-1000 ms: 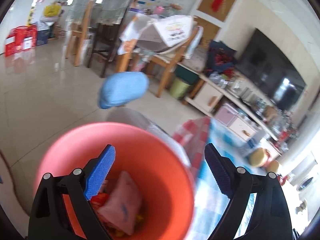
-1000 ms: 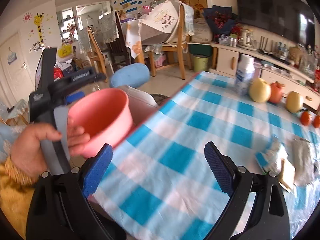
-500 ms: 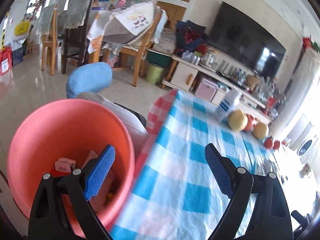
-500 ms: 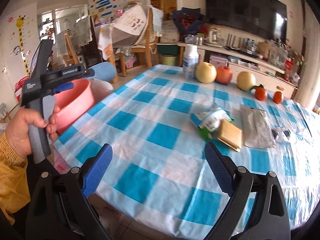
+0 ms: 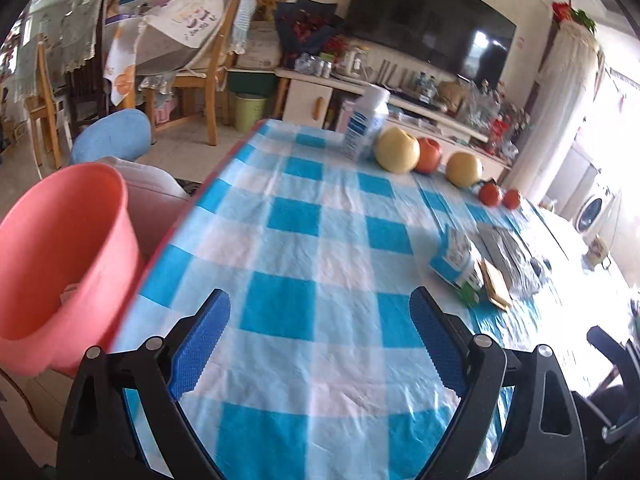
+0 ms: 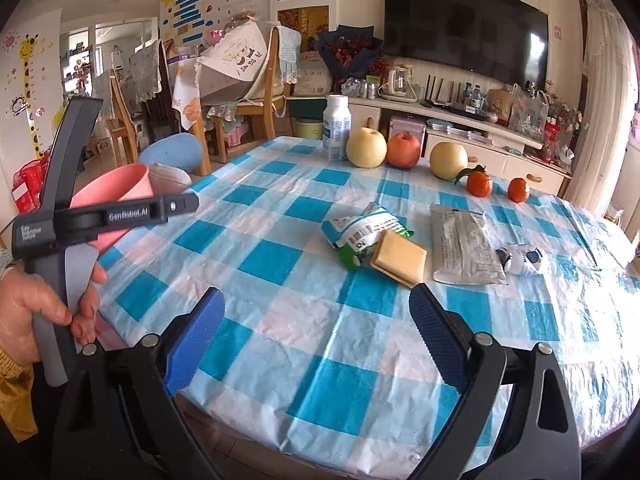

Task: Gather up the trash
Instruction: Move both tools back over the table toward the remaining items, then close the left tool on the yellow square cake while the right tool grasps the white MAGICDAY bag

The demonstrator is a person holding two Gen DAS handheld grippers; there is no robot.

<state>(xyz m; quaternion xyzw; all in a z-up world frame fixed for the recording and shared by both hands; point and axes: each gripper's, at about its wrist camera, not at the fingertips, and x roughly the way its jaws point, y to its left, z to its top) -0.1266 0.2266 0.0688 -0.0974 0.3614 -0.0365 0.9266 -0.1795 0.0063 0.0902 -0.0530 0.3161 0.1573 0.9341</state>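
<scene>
left wrist view: left gripper (image 5: 320, 328) stood wide open with nothing between its pads, over the near edge of the checked worktop (image 5: 296, 248). pink bucket (image 5: 60, 264) sat off the worktop's left edge, some scraps visible inside. bottle (image 5: 366, 126), pale and red fruit (image 5: 398, 155) lined the far side. blue-white wrapper (image 5: 454, 258) lay crumpled toward the right, a tan flat packet (image 5: 496, 288) touching it.

right wrist view: right gripper (image 6: 316, 324) also wide open, empty. a hand (image 6: 36, 304) held the other tool at left, partly covering the bucket. wrapper lay mid-worktop, grey pouch (image 6: 464, 246) beside the packet, a small crumpled piece (image 6: 520, 258) just right of the pouch. clear path between gripper and wrapper.
</scene>
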